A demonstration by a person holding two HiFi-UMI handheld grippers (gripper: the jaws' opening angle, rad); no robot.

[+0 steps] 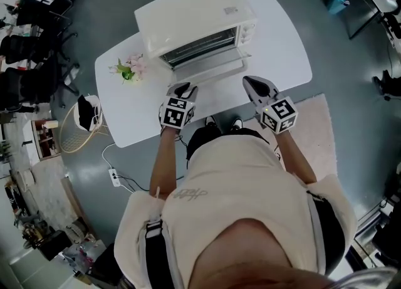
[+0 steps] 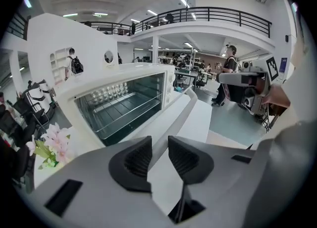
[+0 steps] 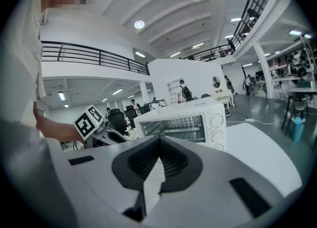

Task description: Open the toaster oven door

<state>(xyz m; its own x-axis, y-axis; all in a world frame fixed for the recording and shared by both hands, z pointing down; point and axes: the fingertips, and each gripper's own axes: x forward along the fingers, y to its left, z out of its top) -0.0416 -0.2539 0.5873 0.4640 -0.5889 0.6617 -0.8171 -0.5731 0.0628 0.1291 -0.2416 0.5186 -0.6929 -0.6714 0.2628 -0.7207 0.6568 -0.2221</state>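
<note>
A white toaster oven (image 1: 194,18) stands at the far side of a white table (image 1: 282,49). Its door (image 1: 210,71) is folded down flat toward me, and the wire rack inside (image 2: 124,106) shows. My left gripper (image 1: 182,89) hovers at the door's front left edge. It is open (image 2: 159,154), and the door handle (image 2: 190,101) runs away from the gap between its jaws without the pads pressing on it. My right gripper (image 1: 252,84) is to the right of the door, above the table. It is shut (image 3: 158,145) with nothing in it, and the oven (image 3: 190,120) lies ahead of it.
Pink flowers (image 1: 130,68) lie on the table left of the oven. A wire basket (image 1: 81,125) and a power strip (image 1: 114,177) sit on the floor at the left. A pale rug (image 1: 319,131) is under my right side. Office chairs (image 1: 25,49) stand far left.
</note>
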